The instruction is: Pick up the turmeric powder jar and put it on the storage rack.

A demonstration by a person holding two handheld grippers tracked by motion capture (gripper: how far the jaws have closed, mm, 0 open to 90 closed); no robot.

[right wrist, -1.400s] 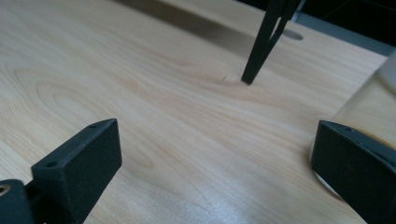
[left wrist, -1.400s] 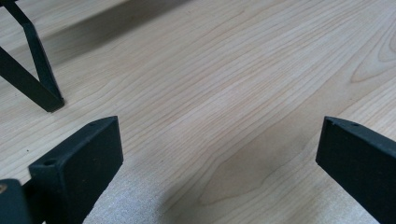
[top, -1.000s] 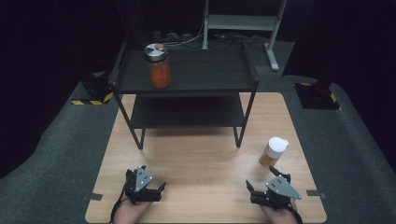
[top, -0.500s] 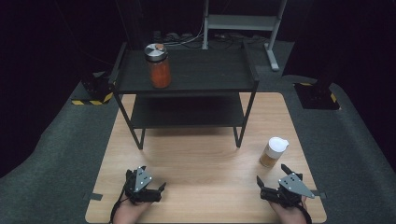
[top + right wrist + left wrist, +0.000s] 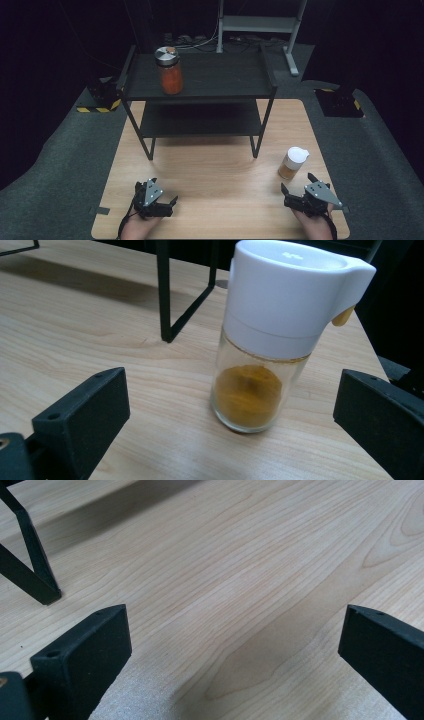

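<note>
**Right gripper facing an upright spice jar**

The right gripper (image 5: 296,186), jaws spread wide, rests low on the table (image 5: 215,165) with the spice jar (image 5: 270,335) just ahead at twelve o'clock, untouched. The jar stands upright, long axis vertical, white cap on top; no legible label. The left gripper (image 5: 164,192), jaws likewise spread, lies on bare wood.

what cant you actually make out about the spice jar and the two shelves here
- Spice jar, right gripper view: its far side, turned away.
- Red jar, high view: lid detail and contents too small to tell.
- Lower shelf, high view: its back is shadowed under the top shelf.
- Rack leg, left gripper view: cut off by the top edge.
</note>
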